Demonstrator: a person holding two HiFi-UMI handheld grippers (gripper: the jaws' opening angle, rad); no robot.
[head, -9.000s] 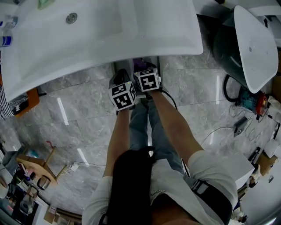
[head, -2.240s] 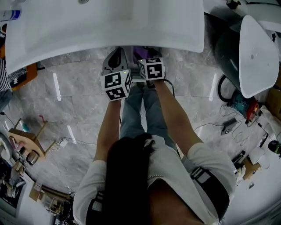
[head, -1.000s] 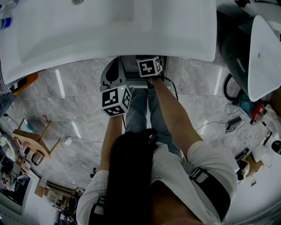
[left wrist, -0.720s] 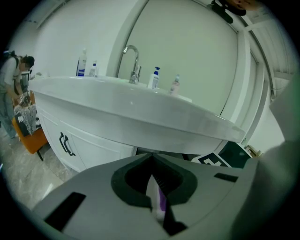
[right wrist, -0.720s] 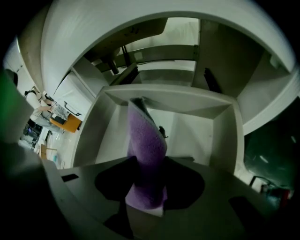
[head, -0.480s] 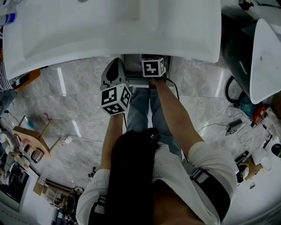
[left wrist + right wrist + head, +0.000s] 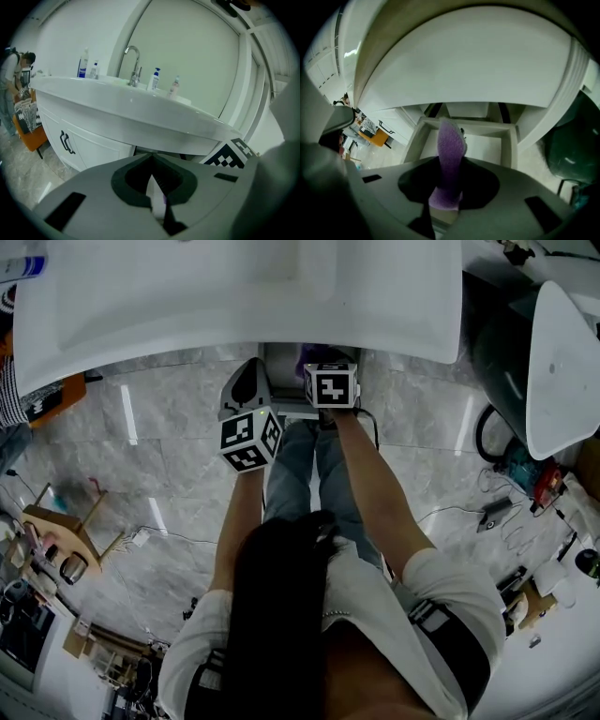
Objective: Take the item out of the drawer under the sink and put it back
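A fuzzy purple cloth item [image 7: 451, 150] stands up between the jaws of my right gripper [image 7: 445, 206], which have just been closing and now press on it. It hangs above the open white drawer [image 7: 464, 123] under the sink [image 7: 464, 61]. In the head view a bit of the purple item [image 7: 306, 357] shows at the sink's edge, beside the right gripper [image 7: 319, 367]. My left gripper [image 7: 249, 371] hovers to the left of the drawer [image 7: 284, 381]. The jaws of the left gripper [image 7: 157, 208] stand together with only a thin slit between them and hold nothing.
The sink [image 7: 140, 117] carries a faucet [image 7: 133, 65] and several bottles. A white cabinet door with a black handle [image 7: 65, 143] is left of the drawer. A person [image 7: 18, 79] stands far left. A dark bin with a white lid [image 7: 553, 352] and cables lie on the right.
The right gripper has lifted a little, and the purple item now shows at the sink's edge in the head view. The left gripper has hardly moved.
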